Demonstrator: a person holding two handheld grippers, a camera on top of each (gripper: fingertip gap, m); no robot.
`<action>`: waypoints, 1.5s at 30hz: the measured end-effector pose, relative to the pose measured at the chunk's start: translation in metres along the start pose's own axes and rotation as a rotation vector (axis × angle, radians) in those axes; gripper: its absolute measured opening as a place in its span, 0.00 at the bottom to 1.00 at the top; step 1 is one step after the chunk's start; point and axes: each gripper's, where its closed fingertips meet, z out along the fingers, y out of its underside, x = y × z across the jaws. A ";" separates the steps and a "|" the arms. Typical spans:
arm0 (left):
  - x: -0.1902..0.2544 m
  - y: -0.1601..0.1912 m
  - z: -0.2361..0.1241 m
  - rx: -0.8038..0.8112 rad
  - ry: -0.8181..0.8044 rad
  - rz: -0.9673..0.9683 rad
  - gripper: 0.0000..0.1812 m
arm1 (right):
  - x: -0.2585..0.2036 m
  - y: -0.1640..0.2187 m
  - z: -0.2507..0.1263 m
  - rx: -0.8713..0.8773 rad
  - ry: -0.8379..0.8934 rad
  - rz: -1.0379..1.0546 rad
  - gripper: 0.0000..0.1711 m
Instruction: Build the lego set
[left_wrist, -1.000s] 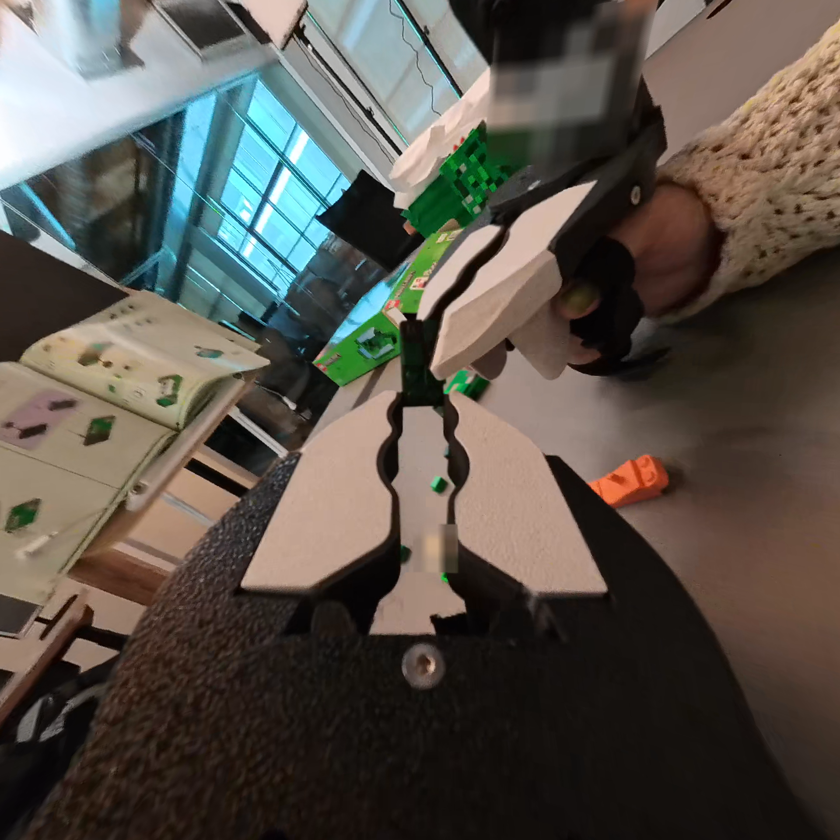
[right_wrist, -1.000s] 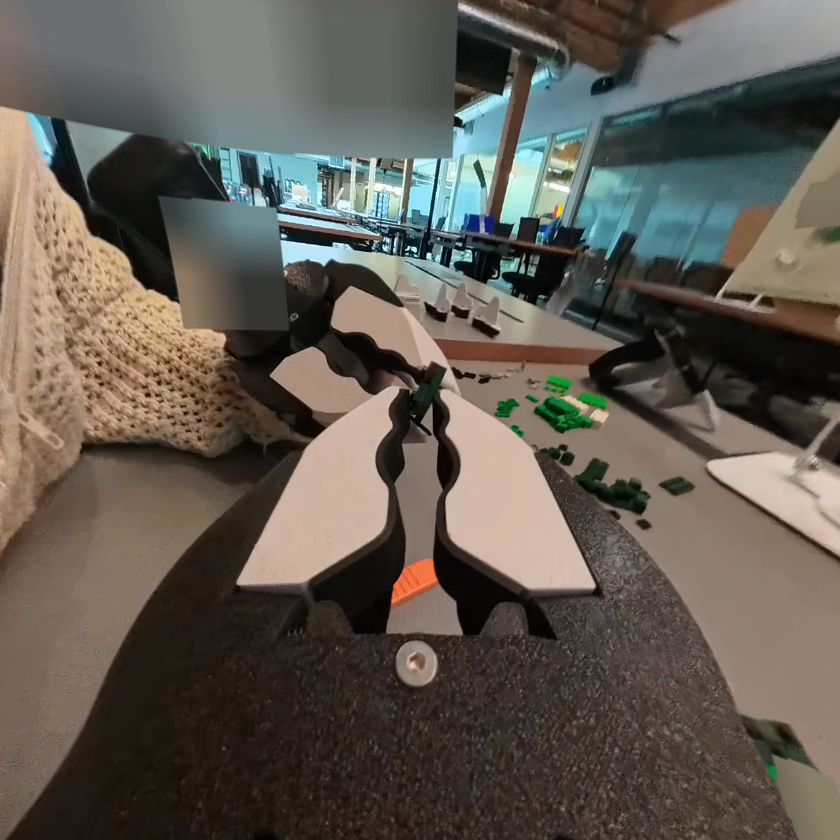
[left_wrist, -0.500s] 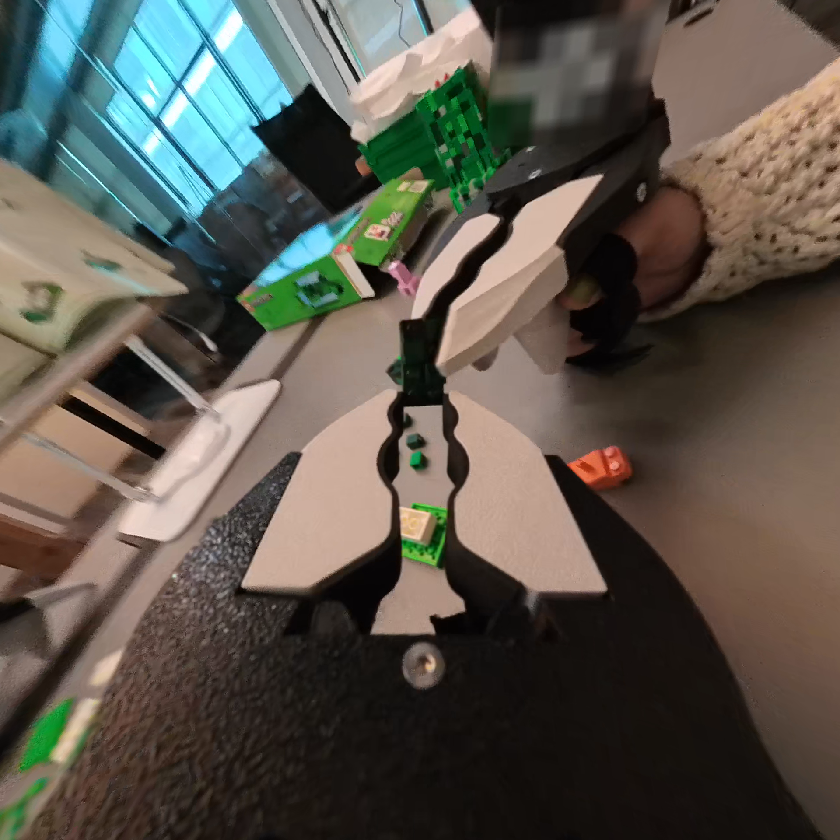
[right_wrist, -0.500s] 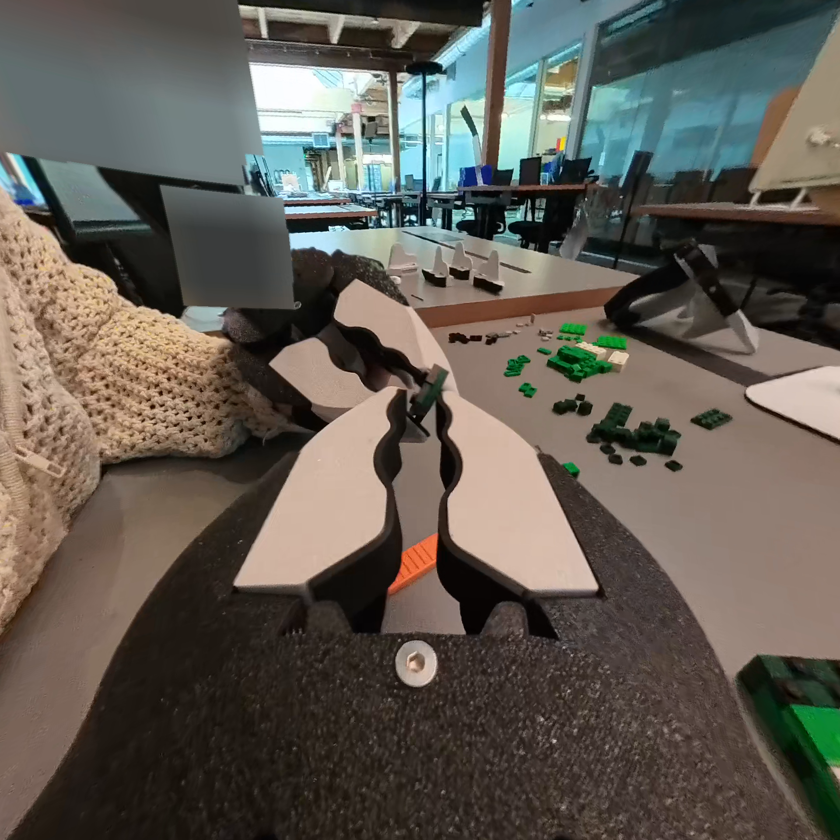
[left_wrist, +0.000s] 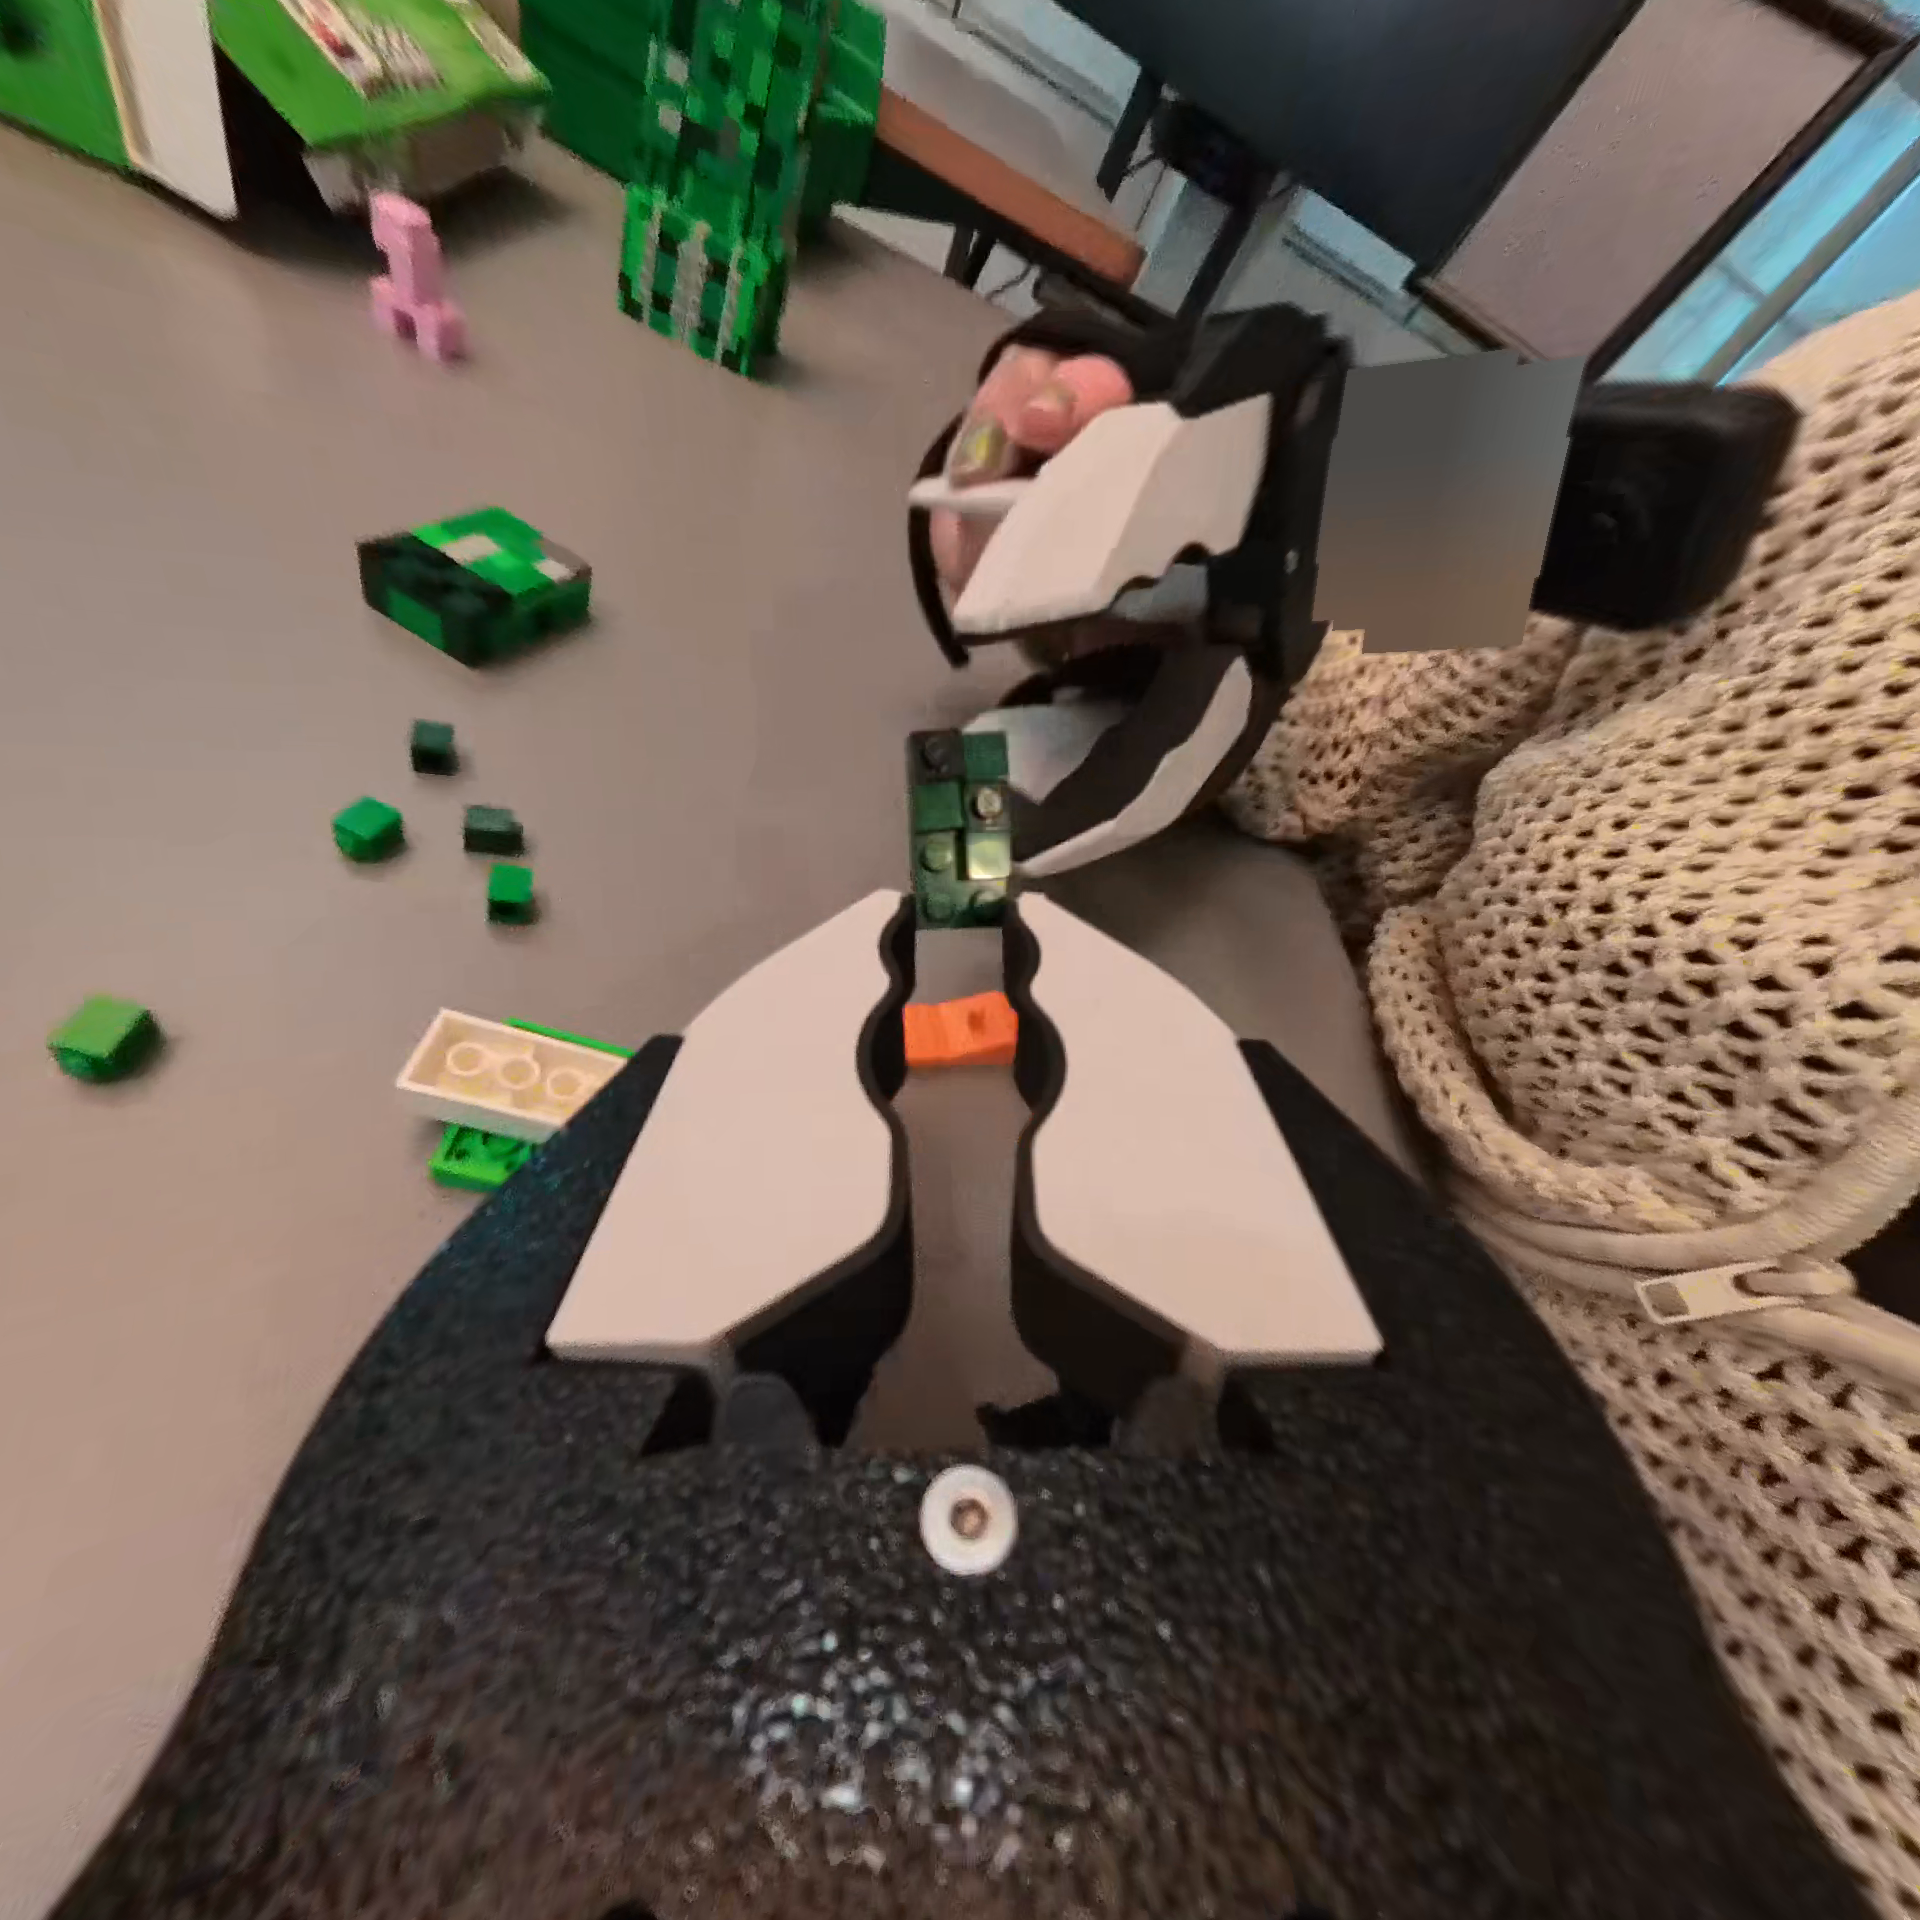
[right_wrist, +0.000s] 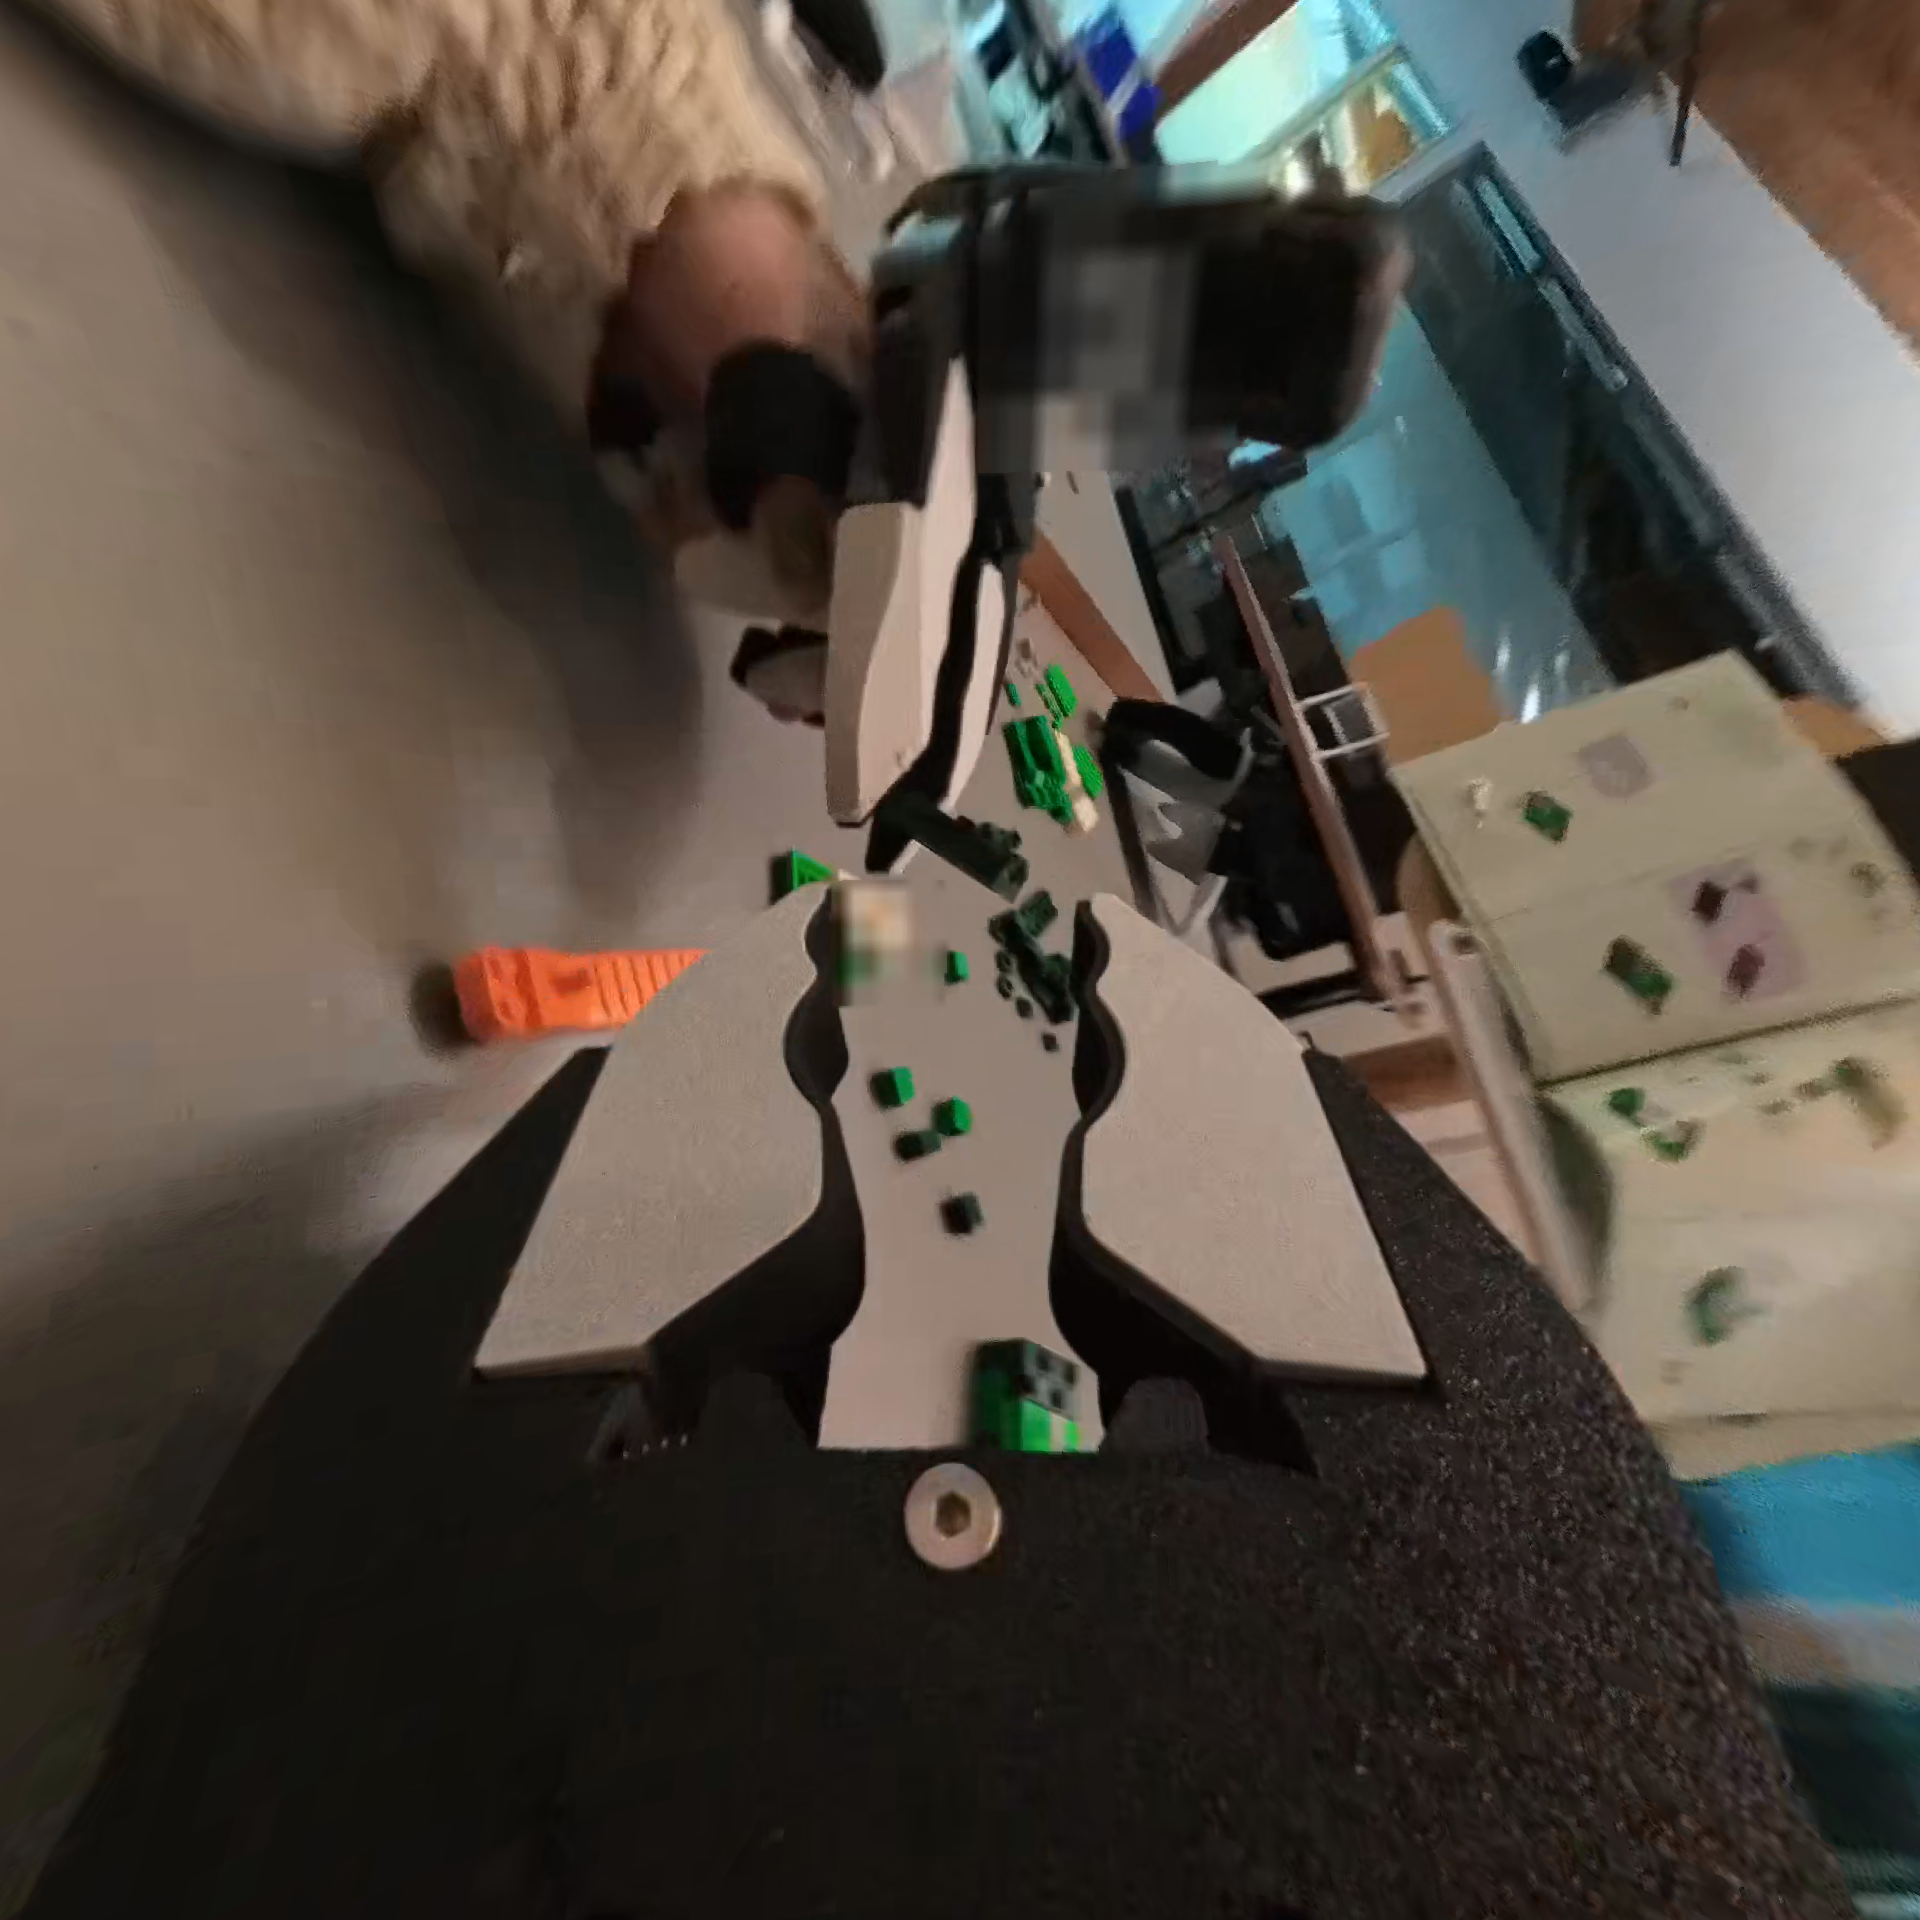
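Our left gripper (left_wrist: 961, 914) pinches the base of a dark green plate stack (left_wrist: 960, 821) between its fingertips, the stack standing upright above the grey table (left_wrist: 675, 582). 0.5 s ago both grippers pinched it; now our right gripper (right_wrist: 961, 914) has let go, its fingers spread with nothing between them, and sits apart from the stack, seen in the left wrist view near the knit sleeve (left_wrist: 1621, 935). Both cameras have swung: the orange separator (left_wrist: 958, 1029) now shows between the left fingers, 4 loose green bricks (left_wrist: 366, 829) lie left, a white brick (left_wrist: 499, 1075) nearer. The green figure (left_wrist: 717, 177) stands far back. The right view is motion-blurred.
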 end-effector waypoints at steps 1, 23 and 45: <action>-0.001 0.005 0.002 -0.026 -0.002 -0.008 0.08 | -0.002 0.002 0.001 -0.035 0.017 -0.086 0.24; -0.004 0.010 0.009 -0.040 -0.029 0.010 0.18 | -0.030 0.020 0.010 -0.202 -0.112 -0.186 0.05; -0.013 0.007 0.010 -0.061 -0.191 0.234 0.12 | -0.031 0.024 0.017 -0.257 -0.172 0.092 0.05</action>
